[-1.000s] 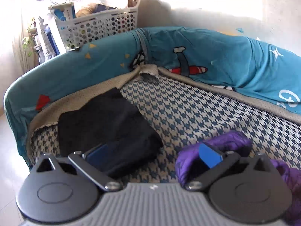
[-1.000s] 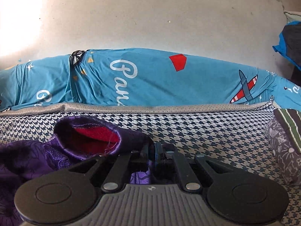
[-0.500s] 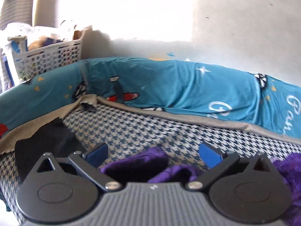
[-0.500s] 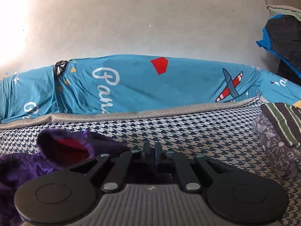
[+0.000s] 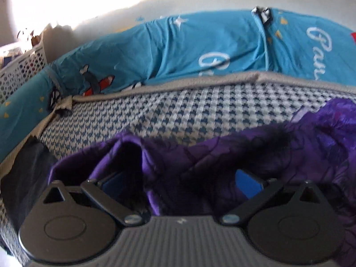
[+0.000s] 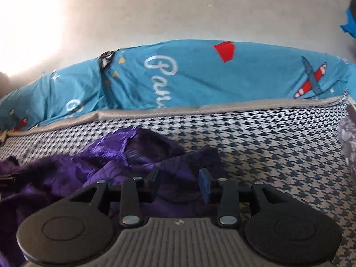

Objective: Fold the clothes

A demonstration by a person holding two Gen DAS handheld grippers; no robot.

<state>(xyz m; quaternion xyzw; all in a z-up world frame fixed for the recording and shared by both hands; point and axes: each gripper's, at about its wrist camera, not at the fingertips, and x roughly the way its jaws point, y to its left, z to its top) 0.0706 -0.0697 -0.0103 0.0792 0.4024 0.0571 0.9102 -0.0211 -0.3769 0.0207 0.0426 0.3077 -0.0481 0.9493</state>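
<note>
While both tongs sit low over the crumpled purple quilted garment point(image 6: 115, 158) on the houndstooth-patterned bed cover point(image 6: 267, 142), the main risk, as I judge it, is a bad bite. The satin-like shell looks slippery and is bunched in thick ridges, so either tong could catch several layers at once or slide off a single fold, and the piece would then drag across the bed in a lump instead of spreading flat.

The left tongs point(image 5: 180, 180) are spread wide, with a ridge of purple cloth rising between the blue pads; nothing is pinched there. The right tongs point(image 6: 179, 183) are parted about halfway, with purple cloth lying between and under the fingers, and I cannot tell whether any of it is held. A careless close could also nip the bed cover beneath.

That garment lies heaped, not folded, near the middle of the bed cover, well short of the turquoise printed sheet point(image 6: 200, 77) bunched along the far edge. Its surface is glossy, puckered and creased, with a darker fuzzy trim point(image 5: 273, 133) running along one ridge. A dark folded garment point(image 5: 24, 169) lies to its left at the cover's edge.
</note>
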